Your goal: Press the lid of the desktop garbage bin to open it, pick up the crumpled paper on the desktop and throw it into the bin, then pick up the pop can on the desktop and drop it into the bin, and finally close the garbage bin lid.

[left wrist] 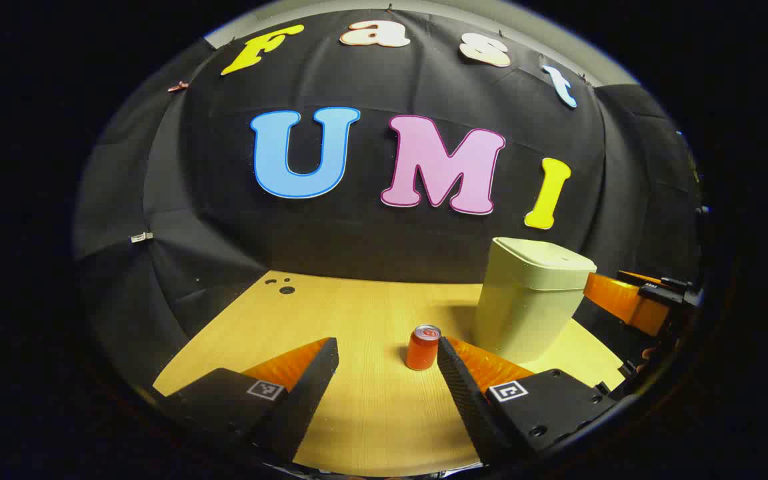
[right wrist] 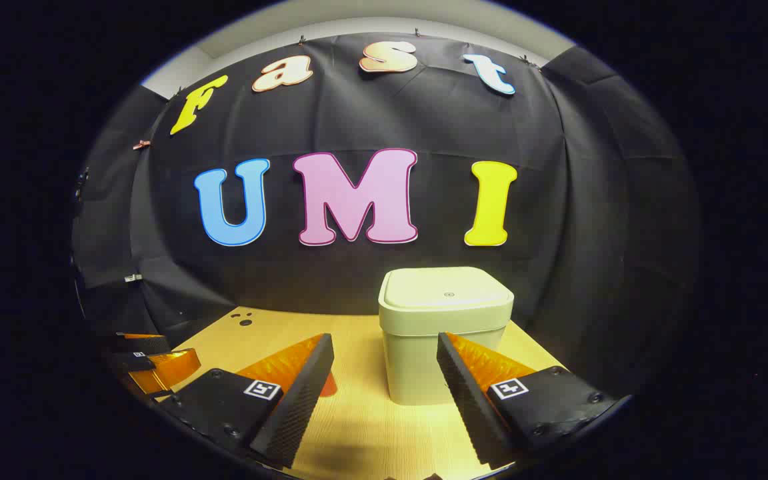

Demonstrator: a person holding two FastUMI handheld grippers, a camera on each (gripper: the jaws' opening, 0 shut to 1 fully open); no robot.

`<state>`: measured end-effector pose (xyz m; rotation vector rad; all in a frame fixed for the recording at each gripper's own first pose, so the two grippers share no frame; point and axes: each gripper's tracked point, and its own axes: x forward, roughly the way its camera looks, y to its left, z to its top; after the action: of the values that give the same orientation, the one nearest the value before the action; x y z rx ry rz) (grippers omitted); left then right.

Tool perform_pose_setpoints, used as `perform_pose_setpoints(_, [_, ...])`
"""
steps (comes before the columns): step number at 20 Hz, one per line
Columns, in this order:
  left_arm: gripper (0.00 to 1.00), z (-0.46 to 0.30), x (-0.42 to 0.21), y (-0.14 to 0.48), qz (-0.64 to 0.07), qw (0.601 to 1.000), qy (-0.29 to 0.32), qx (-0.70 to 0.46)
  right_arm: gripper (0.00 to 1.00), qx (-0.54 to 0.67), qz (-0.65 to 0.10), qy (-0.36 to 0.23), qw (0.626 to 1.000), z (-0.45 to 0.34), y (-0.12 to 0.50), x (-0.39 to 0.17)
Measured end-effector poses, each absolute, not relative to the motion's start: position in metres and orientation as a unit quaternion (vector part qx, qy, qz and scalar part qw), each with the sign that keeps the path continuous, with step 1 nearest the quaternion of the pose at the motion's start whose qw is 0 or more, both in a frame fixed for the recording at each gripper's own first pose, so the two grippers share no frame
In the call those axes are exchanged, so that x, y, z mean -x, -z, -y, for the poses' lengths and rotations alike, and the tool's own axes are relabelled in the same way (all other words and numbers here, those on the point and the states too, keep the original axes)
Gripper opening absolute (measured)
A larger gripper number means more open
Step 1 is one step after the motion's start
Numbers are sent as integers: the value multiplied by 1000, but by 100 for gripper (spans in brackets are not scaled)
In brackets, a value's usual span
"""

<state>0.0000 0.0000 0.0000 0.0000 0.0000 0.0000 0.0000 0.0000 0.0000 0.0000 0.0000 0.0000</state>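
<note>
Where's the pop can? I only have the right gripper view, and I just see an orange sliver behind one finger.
Observer: The pop can stands upright on the table, left of the bin.
Operator: Is the left gripper holding it?
Observer: No. The left gripper is open, with the can just ahead by one finger.
Operator: Where's my gripper?
Observer: The right gripper is beside the bin's far side.
</note>
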Motion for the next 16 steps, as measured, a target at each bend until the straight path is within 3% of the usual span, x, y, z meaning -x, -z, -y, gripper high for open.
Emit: perform_pose_setpoints(16, [95, -2, -13, 9, -10, 1000, 8, 1, 98, 3, -19, 7, 1000, 7, 13, -1])
